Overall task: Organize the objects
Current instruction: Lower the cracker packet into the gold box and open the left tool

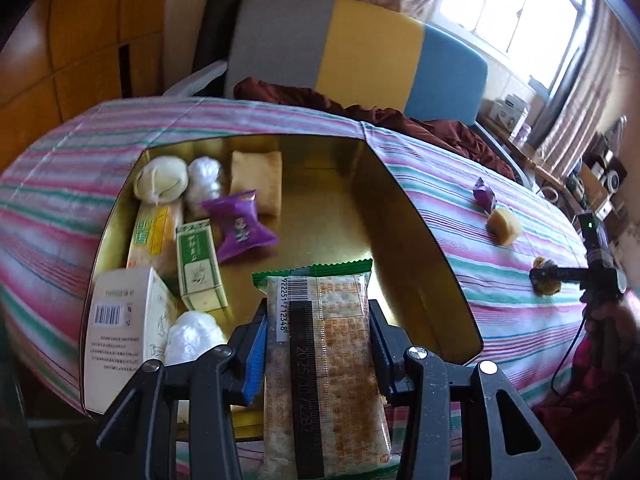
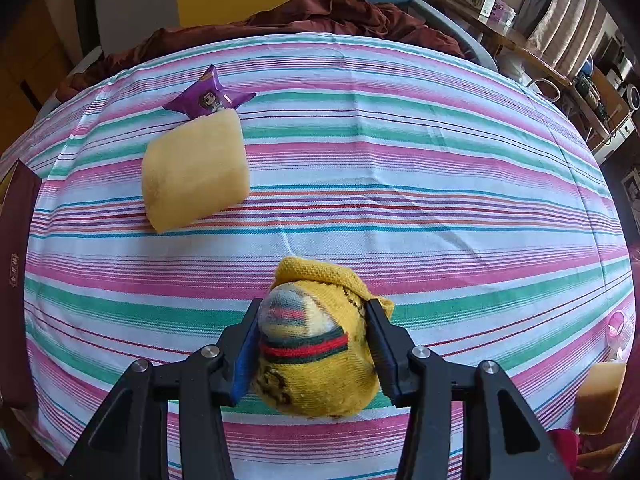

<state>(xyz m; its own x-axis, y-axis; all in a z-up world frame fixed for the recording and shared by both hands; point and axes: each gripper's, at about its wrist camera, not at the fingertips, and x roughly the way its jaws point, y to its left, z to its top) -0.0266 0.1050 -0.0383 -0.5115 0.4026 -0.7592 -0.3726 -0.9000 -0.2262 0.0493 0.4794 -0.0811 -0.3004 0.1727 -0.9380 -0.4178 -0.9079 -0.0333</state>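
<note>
Gripping a clear-wrapped cracker packet [image 1: 326, 344] with a green serrated end, the left gripper [image 1: 318, 344] has its jaws closed on the packet's two long sides and holds it over the near end of the open gold tin [image 1: 404, 200]. We see the tin resting on the striped cloth [image 1: 460, 200] of the desk, its right half bare and its left half filled. Along the far wall lie a cream round bun [image 1: 161, 179], a white wrapped roll [image 1: 205, 180] and a tan wrapped cake [image 1: 256, 182]. In front of these we find a purple snack pouch [image 1: 240, 226], a yellow packet [image 1: 151, 236] and a green-and-white box [image 1: 199, 266]. Nearest the camera stand a pale box with a barcode [image 1: 120, 336] and a second white wrapped bundle [image 1: 192, 338].

In the right wrist view, the right gripper [image 2: 314, 340] has its jaws pressed on either side of a rolled yellow sock [image 2: 316, 344] with red and green bands, which sits on the cloth. Farther off on the cloth lie a yellow sponge-like block [image 2: 194, 170] and, just behind it and touching, a small purple sachet [image 2: 208, 96]. The tin's dark outer wall shows at that view's left edge. A sofa [image 1: 360, 48] in grey, yellow and blue panels stands behind the desk.
</note>
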